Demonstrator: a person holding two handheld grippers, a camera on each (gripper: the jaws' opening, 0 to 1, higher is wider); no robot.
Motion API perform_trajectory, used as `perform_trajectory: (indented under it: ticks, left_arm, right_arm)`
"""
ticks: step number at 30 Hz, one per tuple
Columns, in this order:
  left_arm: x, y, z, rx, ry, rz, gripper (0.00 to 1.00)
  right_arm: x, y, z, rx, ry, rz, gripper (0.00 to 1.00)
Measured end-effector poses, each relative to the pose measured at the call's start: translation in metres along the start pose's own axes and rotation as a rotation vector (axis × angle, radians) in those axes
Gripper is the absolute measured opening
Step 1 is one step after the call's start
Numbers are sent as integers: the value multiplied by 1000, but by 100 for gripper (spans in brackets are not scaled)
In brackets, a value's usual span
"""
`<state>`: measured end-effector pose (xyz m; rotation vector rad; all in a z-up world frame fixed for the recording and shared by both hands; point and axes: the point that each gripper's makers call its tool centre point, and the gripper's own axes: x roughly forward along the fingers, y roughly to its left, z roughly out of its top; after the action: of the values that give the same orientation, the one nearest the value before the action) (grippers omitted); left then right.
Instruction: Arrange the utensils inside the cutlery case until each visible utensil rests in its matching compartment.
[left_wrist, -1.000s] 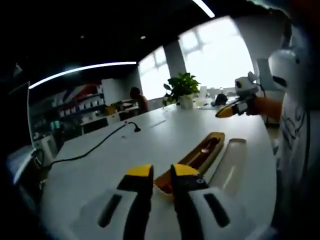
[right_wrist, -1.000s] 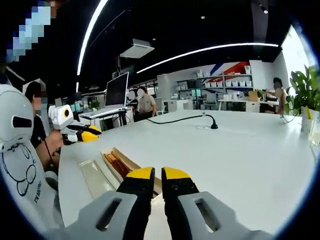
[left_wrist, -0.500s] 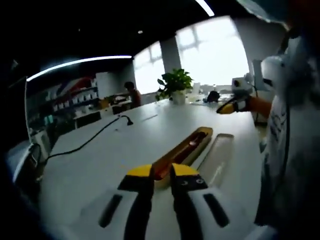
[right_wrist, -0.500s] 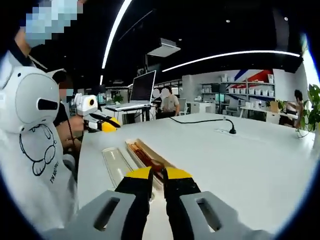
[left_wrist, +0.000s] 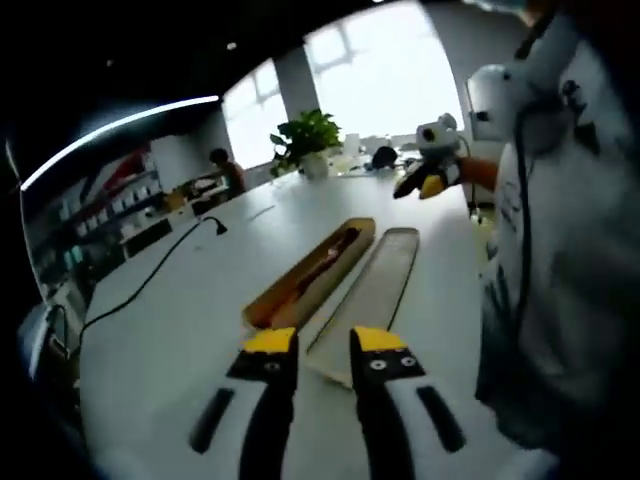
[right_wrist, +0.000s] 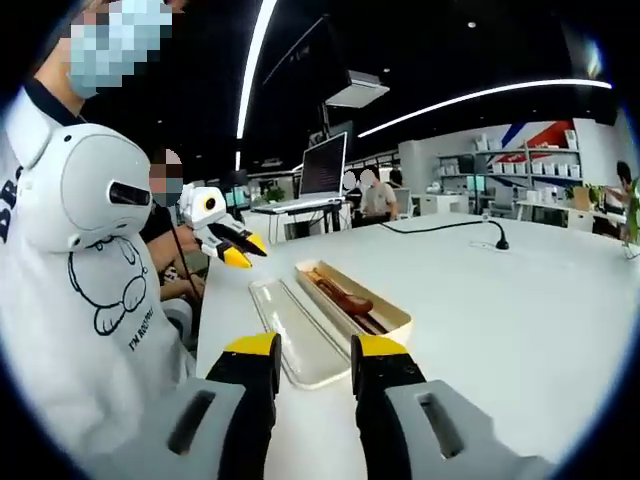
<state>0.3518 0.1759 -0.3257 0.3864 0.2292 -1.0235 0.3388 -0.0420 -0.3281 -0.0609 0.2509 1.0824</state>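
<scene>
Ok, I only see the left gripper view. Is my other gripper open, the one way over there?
Observer: Yes. In the right gripper view the right gripper has its jaws apart, with nothing between them.
Operator: And what's at the other end of the room, where my view doesn't look?
Observer: A monitor standing on a desk, with people near it.
</scene>
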Motion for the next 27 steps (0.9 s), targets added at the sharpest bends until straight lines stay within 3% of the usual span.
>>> perform_trajectory:
  ticks: [2,5,9,12,16,27]
  left_arm:
    - [2,-5,3,-1,-23,-23,28]
    - [2,-13,-1,20,-31,-64,24]
    - [2,-15,-4,-13,-44,-84,28]
    - [1,-10,-8,-12,-47,-69,34]
    - [7,-1,-17,-29,-27,-38,49]
    - [11,-3,-29,-47,-6,-83,44]
  right_arm:
    - [0,1,-1,-8,5,5,30]
    - [1,1,-4,-6,3,10,34]
    - [2,1,-10,-11,26,8,39]
    - [4,3,-13,-14,40,20,40]
    - [9,1,-19,-31,86,19,40]
    - [17,1,-31,-44,147,24,43]
